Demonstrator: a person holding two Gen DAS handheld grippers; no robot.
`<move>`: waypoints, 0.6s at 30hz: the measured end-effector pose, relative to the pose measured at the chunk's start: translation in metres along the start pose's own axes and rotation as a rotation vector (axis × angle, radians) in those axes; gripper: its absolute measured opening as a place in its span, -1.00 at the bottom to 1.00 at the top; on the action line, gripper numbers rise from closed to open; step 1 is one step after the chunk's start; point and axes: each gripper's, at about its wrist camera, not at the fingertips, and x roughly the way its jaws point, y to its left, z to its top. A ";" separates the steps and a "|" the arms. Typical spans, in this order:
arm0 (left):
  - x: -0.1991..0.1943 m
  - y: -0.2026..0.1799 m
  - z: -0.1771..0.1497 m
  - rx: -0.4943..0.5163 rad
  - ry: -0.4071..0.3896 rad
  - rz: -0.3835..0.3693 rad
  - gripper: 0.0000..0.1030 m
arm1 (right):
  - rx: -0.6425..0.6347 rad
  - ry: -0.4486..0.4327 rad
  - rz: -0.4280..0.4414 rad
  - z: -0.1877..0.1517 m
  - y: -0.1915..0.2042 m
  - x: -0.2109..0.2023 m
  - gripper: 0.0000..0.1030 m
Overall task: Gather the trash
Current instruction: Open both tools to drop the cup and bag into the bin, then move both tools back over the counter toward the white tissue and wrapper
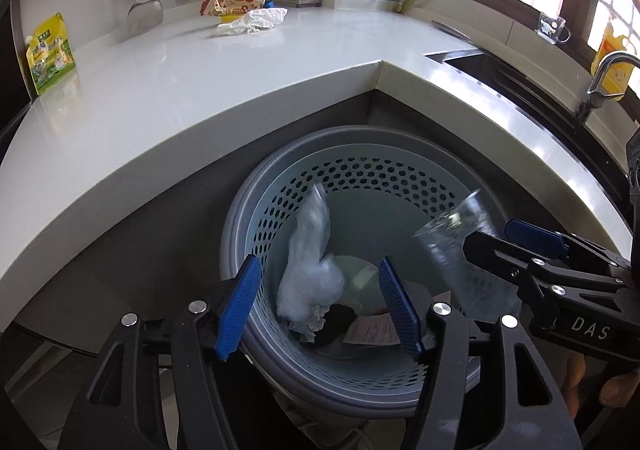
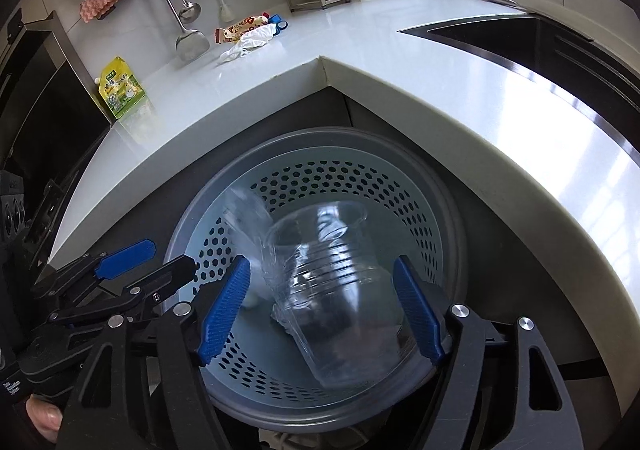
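Drop step: both claws released over the bin (image 1: 240, 217); left claw (image 1: 320, 306) above a bag (image 1: 308, 274); right claw (image 2: 322, 310) astride the cup (image 2: 332, 290); next, fetch the wrapper (image 1: 232, 5) beyond on the desk (image 1: 200, 81).

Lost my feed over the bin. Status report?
Left gripper open, clear bag dropping into bin. Right gripper open, cup loose between jaws, over the bin. Wrapper and tissue on counter. Nothing blocking.

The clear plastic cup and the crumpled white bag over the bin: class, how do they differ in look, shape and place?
The clear plastic cup is see-through, rigid and ribbed; the crumpled white bag is cloudy, soft and shapeless. The cup sits between the right gripper's open jaws; the bag between the left gripper's. Both are blurred above the perforated bin, neither pressed by pads.
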 end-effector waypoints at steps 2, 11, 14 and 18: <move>0.000 0.000 0.000 -0.003 0.001 -0.001 0.21 | -0.011 -0.003 -0.001 0.000 0.002 -0.001 0.38; 0.000 0.001 0.000 -0.009 0.000 0.001 0.21 | -0.011 -0.015 -0.009 0.001 0.000 -0.005 0.38; 0.000 0.001 -0.001 -0.010 0.000 -0.001 0.21 | 0.004 -0.020 -0.001 0.001 -0.002 -0.006 0.38; -0.002 0.000 -0.001 -0.011 -0.006 0.000 0.25 | 0.004 -0.029 0.006 0.002 -0.002 -0.009 0.38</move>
